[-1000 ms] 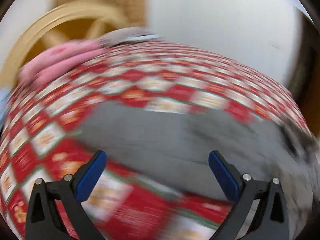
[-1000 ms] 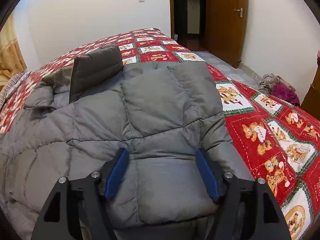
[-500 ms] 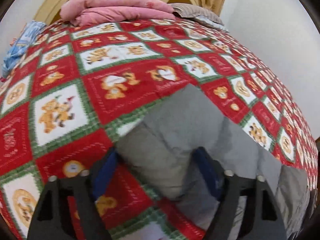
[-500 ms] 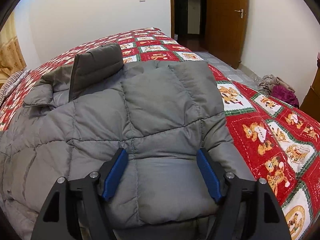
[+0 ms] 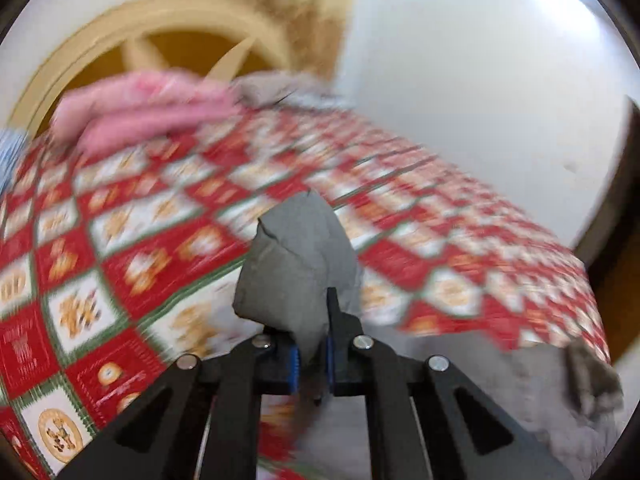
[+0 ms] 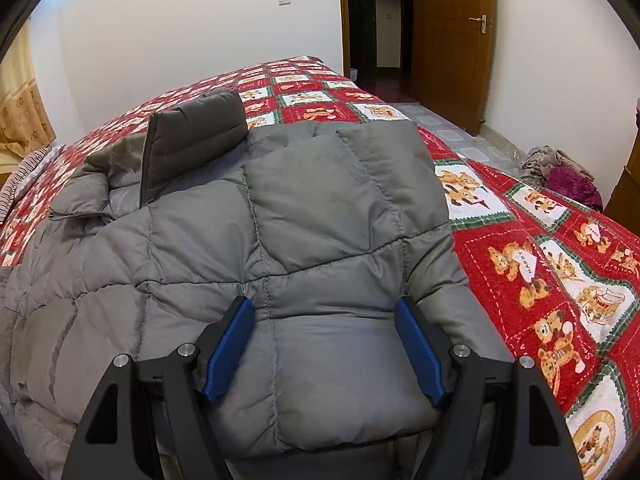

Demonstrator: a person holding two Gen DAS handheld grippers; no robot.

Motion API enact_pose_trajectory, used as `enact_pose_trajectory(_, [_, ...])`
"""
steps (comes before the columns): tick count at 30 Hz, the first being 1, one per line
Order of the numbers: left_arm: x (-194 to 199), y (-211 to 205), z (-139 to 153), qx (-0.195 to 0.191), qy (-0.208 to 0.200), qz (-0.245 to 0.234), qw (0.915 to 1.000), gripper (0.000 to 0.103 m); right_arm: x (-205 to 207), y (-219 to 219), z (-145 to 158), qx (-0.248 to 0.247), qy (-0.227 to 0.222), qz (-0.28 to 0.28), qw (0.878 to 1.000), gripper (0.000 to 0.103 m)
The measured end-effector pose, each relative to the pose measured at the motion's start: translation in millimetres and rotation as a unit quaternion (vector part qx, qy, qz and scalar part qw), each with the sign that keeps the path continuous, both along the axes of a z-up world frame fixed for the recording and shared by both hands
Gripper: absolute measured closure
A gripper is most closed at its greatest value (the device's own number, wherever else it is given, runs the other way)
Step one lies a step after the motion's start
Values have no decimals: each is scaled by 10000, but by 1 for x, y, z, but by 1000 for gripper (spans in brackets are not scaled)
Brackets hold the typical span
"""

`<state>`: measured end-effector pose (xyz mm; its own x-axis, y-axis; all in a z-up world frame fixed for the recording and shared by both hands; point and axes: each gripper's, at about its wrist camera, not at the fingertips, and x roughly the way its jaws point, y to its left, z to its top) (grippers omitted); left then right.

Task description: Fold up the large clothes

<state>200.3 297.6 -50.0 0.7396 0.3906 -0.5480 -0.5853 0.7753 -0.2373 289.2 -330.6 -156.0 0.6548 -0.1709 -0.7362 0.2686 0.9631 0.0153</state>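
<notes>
One grey quilted puffer jacket [image 6: 304,216], matte, stitched into broad padded panels, spread across the bed [image 6: 560,264] and covering most of its near side. Sleeve folded over the body on the side toward the door [image 6: 452,32], its cuff end squared off and lying flat. Darker grey collar [image 6: 196,124] standing up at the far end of the jacket, with a zip edge running down beside it. Creased and puffy along the seams, dull sheen on the panels.

One bedspread, red and white checks with bear pictures and green borders, showing past the jacket on the door side and beyond the collar.

Two grippers. Right gripper [image 6: 324,344] low over the near hem of the jacket, jaws spread wide to either side of a padded panel; contact with the fabric cannot be told. Left gripper [image 5: 310,354] with jaws pressed together, pinching one bunched corner of the grey jacket fabric [image 5: 296,264], lifted clear above the bedspread; this view blurred.

One pink folded blanket [image 5: 144,108] at the far end of the bed from the left gripper, below one round pale headboard [image 5: 132,28]. One small heap of clothes [image 6: 560,172] on the floor beyond the bed, near the door.
</notes>
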Motion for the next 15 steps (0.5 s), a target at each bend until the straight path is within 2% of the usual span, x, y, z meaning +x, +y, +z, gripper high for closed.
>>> enact_pose_trajectory(2, [3,-44,29,345,-294,-546,9975,94,0,-1,0,29,-12,2,10000,29])
enact_pose_trajectory(4, [7,-96,53,591,-542,-1256,9888,94,-1,-2,0,67,-28,4,10000,29])
enact_pose_trajectory(7, [11,-172,68,883,-708,-2210,9687,94,-1,-3,0,92,-40,5,9999,29])
enact_pose_trajectory(8, [11,-201,70,950,-746,-2595,9582,94,-1,-3,0,97,-43,6,9999,29])
enact_pose_trajectory(11, [12,-270,62,998,-706,-3451,9306,94,-1,-3,0,115,-51,8,9999,28])
enact_pose_trajectory(15, [19,-334,27,1021,-303,-4053,9079,94,-1,-4,0,113,-51,7,9999,28])
